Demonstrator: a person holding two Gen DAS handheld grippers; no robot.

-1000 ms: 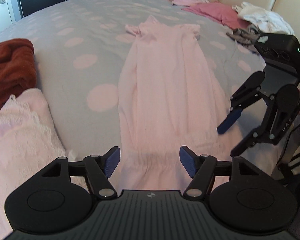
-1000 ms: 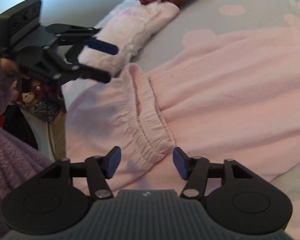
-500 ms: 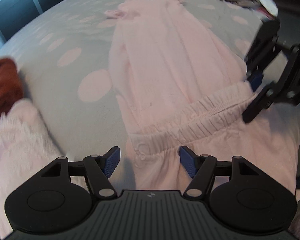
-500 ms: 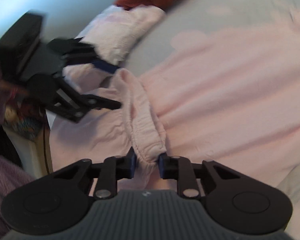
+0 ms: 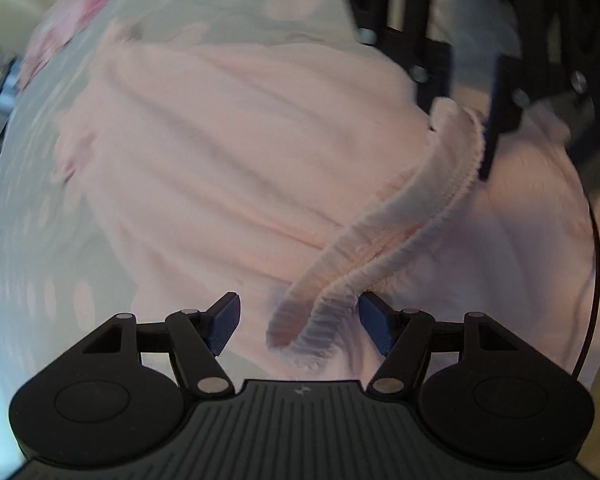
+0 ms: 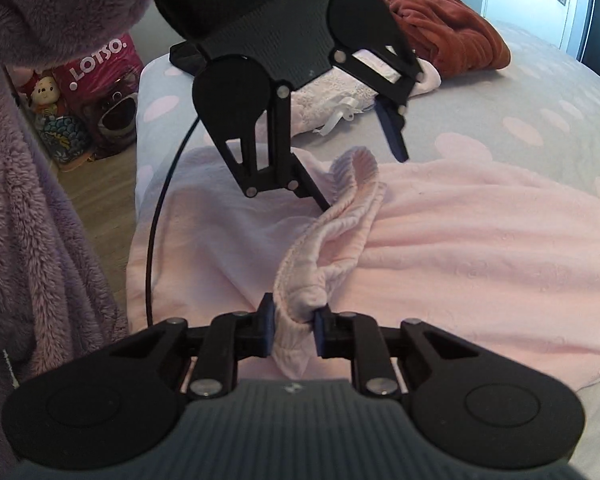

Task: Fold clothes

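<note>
A pale pink dress [image 5: 228, 148] lies spread on the grey spotted bedspread [image 5: 32, 240]; it also shows in the right wrist view [image 6: 480, 236]. Its gathered elastic band [image 5: 384, 248] is lifted into a ridge between both grippers. My right gripper [image 6: 294, 330] is shut on one end of the band [image 6: 320, 252]; it also shows in the left wrist view [image 5: 472, 92]. My left gripper [image 5: 298, 322] is open, its jaws either side of the band's other end without closing; it also shows in the right wrist view [image 6: 364, 172].
A folded white lace garment [image 6: 336, 104] and a rust-red fleece [image 6: 448, 36] lie on the bed behind the left gripper. Toys and a pink bag [image 6: 96, 80] stand on the floor beside the bed edge. A purple fleece sleeve [image 6: 40, 200] fills the left.
My right gripper stays shut on the gathered band and has lifted it. My left gripper swung around to the band's other end, still open.
</note>
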